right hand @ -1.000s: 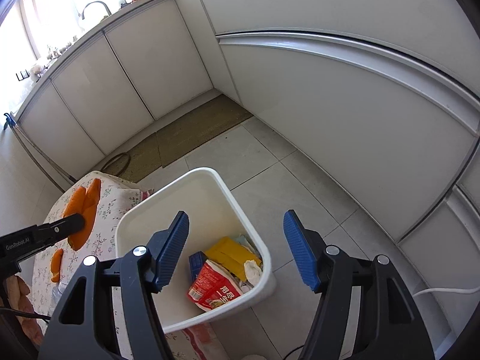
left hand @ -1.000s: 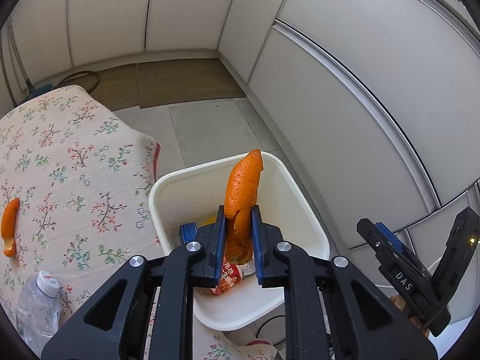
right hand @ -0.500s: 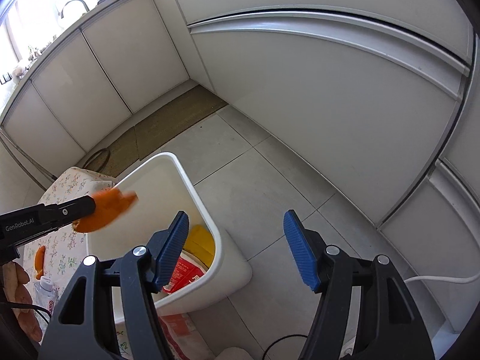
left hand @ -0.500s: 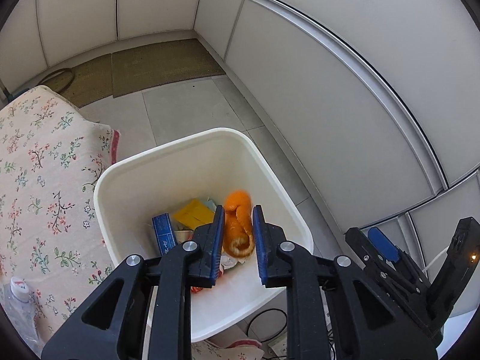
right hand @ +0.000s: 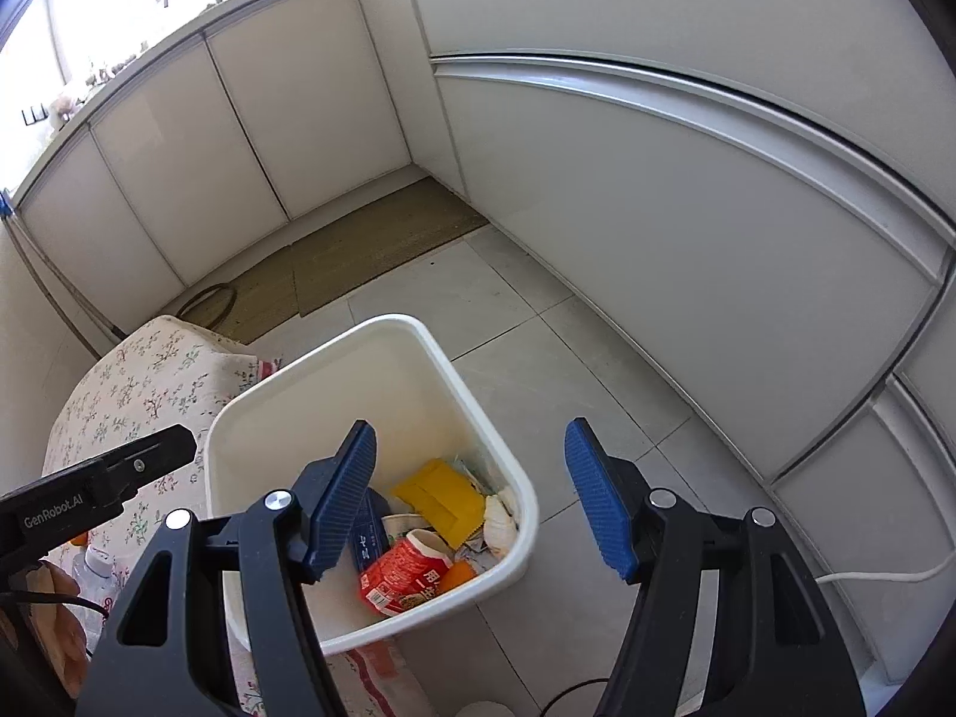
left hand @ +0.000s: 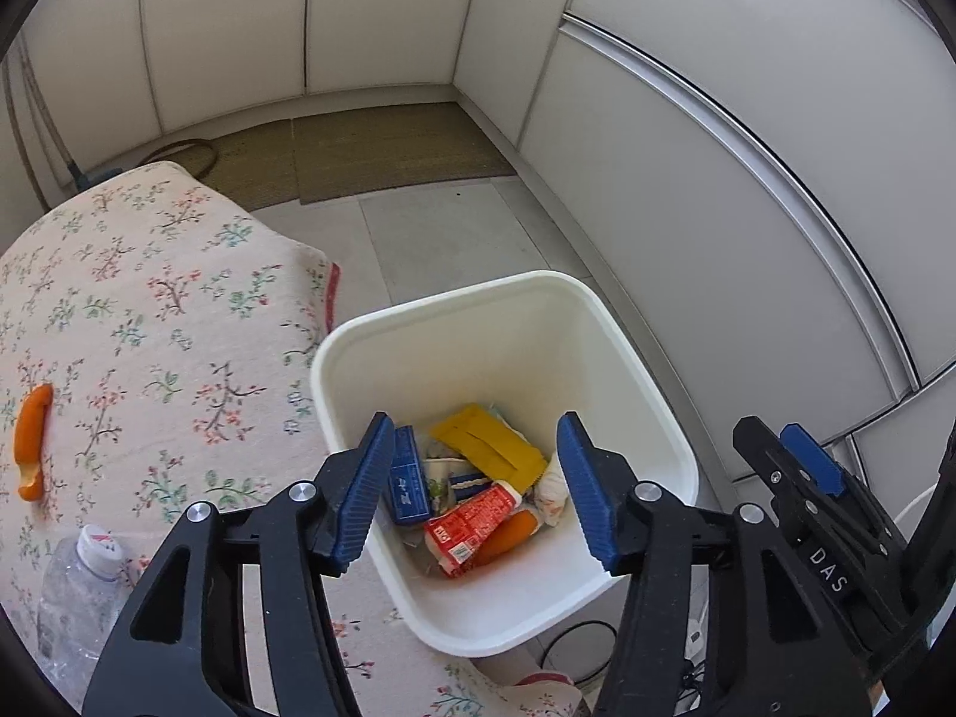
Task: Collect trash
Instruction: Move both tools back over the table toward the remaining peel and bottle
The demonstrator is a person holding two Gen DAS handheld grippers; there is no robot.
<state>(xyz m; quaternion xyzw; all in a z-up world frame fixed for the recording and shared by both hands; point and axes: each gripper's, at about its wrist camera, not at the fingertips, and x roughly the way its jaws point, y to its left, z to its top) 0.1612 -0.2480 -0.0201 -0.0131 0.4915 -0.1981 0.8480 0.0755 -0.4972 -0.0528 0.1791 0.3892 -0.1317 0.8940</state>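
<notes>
Several wrappers (left hand: 472,529) inside white bin (left hand: 651,394)

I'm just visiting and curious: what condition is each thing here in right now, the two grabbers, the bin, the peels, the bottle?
Left gripper: open, jaws just spread, nothing between them.
Right gripper: open, empty.
White bin: upright, partly filled with trash.
Orange peel in bin: dropped in, lying beside the red packet.
Orange peel on table: not yet collected.
Plastic bottle: capped, on the floral tablecloth.

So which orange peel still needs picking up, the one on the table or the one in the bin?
The peel on the tablecloth, at the far left. The other peel already lies in the bin beside the red packet.
</notes>
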